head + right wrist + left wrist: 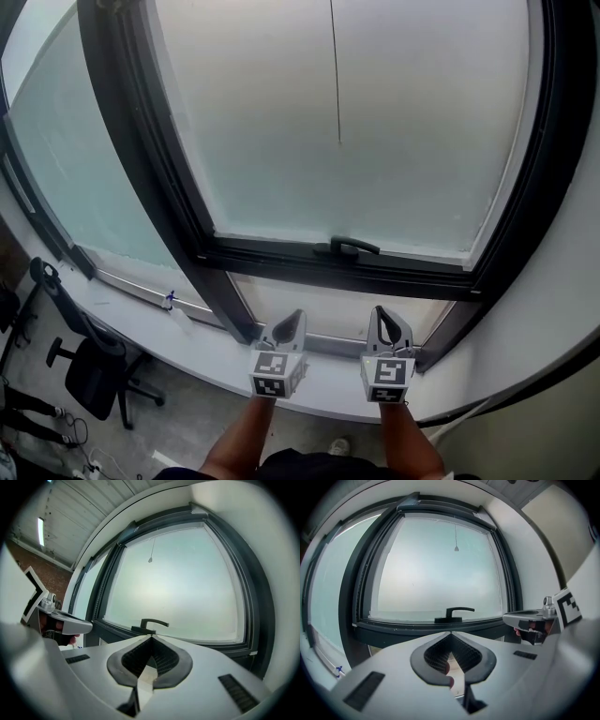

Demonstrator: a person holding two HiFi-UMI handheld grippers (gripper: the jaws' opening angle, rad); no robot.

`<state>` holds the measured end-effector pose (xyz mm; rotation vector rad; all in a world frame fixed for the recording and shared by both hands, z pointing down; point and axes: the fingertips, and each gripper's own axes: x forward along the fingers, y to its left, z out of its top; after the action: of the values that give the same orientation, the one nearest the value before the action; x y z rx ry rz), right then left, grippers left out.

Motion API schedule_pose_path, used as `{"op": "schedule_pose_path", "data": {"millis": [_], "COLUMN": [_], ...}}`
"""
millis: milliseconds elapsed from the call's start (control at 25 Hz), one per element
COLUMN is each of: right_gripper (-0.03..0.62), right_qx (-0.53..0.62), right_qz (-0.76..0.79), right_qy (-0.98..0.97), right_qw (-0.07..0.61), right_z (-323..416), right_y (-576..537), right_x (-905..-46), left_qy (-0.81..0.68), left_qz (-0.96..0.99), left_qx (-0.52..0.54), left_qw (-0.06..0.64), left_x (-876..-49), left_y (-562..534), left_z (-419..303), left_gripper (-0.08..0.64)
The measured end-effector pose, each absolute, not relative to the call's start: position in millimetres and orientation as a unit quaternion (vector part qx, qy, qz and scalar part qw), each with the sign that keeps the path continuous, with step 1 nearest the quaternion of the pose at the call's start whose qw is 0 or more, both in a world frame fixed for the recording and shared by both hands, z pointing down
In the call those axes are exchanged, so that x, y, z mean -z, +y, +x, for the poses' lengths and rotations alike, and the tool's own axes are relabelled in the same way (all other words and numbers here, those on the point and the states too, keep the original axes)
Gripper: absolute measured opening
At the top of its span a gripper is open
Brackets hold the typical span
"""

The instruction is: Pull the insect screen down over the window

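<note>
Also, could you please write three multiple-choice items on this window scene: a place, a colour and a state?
1. The window handle sits on the sash's: A top rail; B bottom rail; C left side.
2. The window frame is: A white; B red; C dark.
3. The left claw and right claw are: A both shut; B both open; C one open.
Answers: B, it lies along the bottom rail; C, it looks near black; A, each claw's tips meet on nothing.
</note>
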<state>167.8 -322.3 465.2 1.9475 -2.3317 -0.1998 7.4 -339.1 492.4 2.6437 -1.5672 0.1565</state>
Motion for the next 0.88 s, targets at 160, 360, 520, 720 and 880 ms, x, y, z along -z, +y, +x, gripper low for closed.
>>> {"op": "schedule_pose_path", "data": {"millis": [160,360,520,720,880], "right_gripper": [-0.005,-0.005,-0.005,-0.005,-0.005], "right_qx": [0.078,0.090,0.095,0.108,0.126], "right_qz": [0.631,0.636,0.644,0.664,0.676], "right_qy": [-0.771,-0.765,-0.757,-0.739,-0.725], "right_qw": [0.045,0.045,0.044,0.035,0.027], "right_z": [165.4,169.6,168.0,169.8,169.7], "right_y": [-338.7,-358.7,-375.8,-396.9,-412.0], "right_x": [-457.8,-449.3,-442.0,-423.4,-401.9], "left_qy": [-0.522,-0.525,-0.510,-0.481,-0.467], "left_qz": [0.852,0.851,0.860,0.877,0.884], "left_qx": [-0.045,-0.016,-0.017,0.005,0.009], "left_qw": [0.025,0.013,0.000,0.011,-0.014], "left_x": [-484.9,-456.6,-460.2,-437.2,-420.4], "left_y": [-355.6,-375.6,-405.2,-430.2,-454.1], "left_z": [7.4,10.5,8.1,20.4,21.1], "left_gripper": [0.003,0.003,0.003,0.003,0.003]}}
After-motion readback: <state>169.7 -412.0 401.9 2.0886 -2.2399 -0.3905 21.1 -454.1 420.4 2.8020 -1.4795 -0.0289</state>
